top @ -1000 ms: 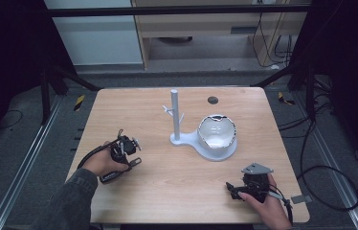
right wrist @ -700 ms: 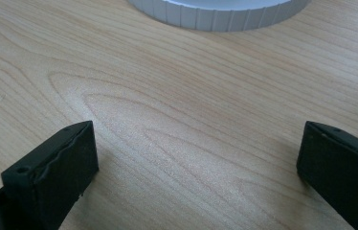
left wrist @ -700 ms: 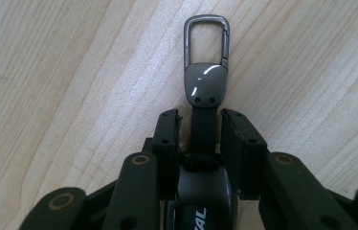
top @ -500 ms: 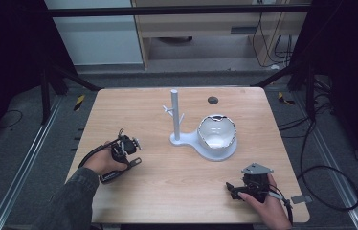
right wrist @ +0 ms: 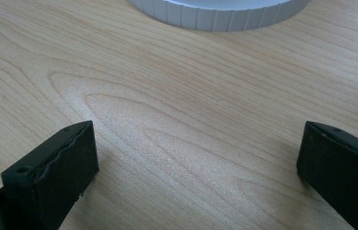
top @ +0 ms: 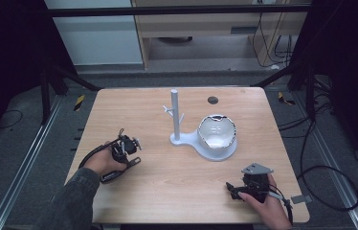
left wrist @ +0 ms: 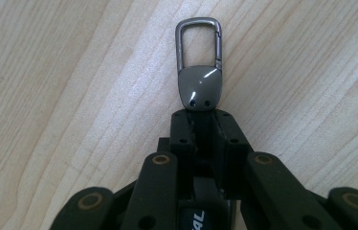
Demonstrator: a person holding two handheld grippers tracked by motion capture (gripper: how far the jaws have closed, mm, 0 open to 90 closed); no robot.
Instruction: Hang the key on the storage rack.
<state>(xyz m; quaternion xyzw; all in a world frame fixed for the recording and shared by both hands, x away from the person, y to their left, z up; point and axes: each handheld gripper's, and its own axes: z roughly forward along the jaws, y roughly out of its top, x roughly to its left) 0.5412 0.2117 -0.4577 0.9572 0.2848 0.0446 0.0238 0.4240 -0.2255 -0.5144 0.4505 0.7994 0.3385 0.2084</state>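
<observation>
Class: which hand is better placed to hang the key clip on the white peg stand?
Left. The left gripper is shut on the key clip; the right gripper is open, empty.

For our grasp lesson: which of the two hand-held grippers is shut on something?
The left hand-held gripper: its jaws are clamped on a grey carabiner clip. The right hand-held gripper has its jaws wide apart over bare table.

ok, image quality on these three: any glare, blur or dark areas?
High view: table evenly lit, surroundings nearly black, bowl on the white stand shows bright reflections. Left gripper view: sharp, small glint on the grey carabiner held in the left claw. Right gripper view: right claw soft at the edges, wood grain clear.
</observation>
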